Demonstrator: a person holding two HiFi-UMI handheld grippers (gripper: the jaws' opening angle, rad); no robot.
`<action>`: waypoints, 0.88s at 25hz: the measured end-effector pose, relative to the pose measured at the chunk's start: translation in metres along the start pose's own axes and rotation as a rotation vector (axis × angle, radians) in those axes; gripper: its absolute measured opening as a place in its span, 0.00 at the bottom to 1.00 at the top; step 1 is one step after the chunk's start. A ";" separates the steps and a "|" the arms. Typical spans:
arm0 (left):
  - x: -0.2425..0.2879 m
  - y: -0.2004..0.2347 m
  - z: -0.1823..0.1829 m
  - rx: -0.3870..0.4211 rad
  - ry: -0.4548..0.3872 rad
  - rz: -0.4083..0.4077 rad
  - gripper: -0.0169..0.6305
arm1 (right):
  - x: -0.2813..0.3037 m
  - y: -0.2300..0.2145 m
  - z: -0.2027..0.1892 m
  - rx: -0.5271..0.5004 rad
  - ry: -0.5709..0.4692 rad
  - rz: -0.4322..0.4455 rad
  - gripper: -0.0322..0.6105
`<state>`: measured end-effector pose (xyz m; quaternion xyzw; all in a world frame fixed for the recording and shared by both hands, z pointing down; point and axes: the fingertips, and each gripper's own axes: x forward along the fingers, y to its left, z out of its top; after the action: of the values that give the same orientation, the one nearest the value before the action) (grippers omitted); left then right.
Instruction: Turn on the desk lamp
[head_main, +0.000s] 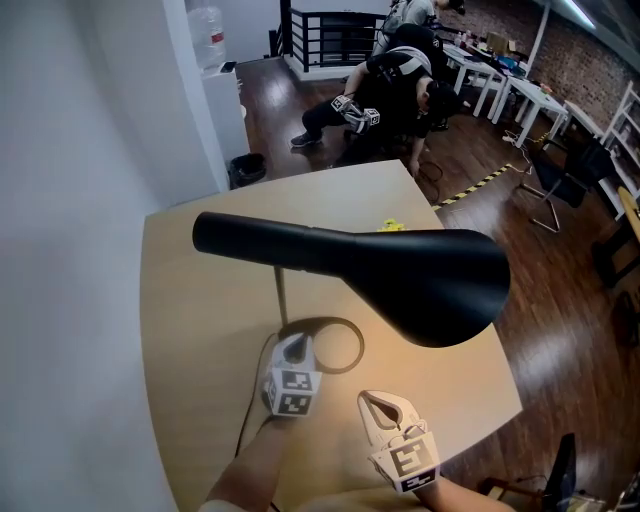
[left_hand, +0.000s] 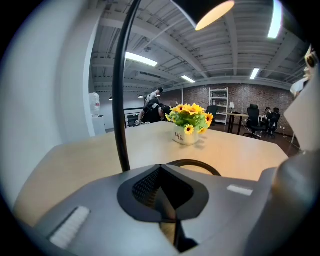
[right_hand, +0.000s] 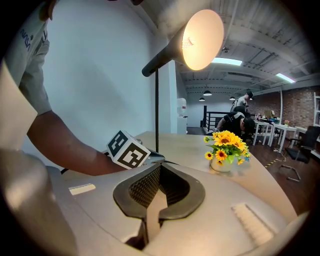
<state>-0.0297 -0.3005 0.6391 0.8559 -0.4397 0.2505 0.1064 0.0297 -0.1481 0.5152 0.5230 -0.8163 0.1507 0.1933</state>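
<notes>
Pale hand-held grippers (head_main: 293, 350) (head_main: 368, 399) carry black-and-white marker cubes (head_main: 292, 392) (head_main: 405, 462).

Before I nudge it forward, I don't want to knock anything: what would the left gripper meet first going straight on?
Probably the lamp's ring base, lying just beyond the left gripper. The stem stands left of that line, and the flower pot is farther on. Depth is uncertain.

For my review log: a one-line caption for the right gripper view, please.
Desk lamp lit; left gripper by its stem, right tongs shut and empty, sunflower pot beyond.
</notes>
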 end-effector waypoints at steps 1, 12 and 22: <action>-0.005 -0.002 0.005 -0.003 -0.016 0.004 0.02 | 0.000 0.000 0.000 0.001 0.000 -0.002 0.05; -0.070 -0.019 0.039 -0.061 -0.140 0.039 0.02 | 0.004 -0.009 -0.006 0.038 -0.033 -0.021 0.05; -0.154 -0.052 0.062 -0.084 -0.217 0.037 0.02 | -0.002 -0.007 0.005 0.065 -0.082 -0.050 0.05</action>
<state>-0.0422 -0.1874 0.5083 0.8645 -0.4744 0.1399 0.0893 0.0362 -0.1517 0.5096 0.5548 -0.8050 0.1508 0.1464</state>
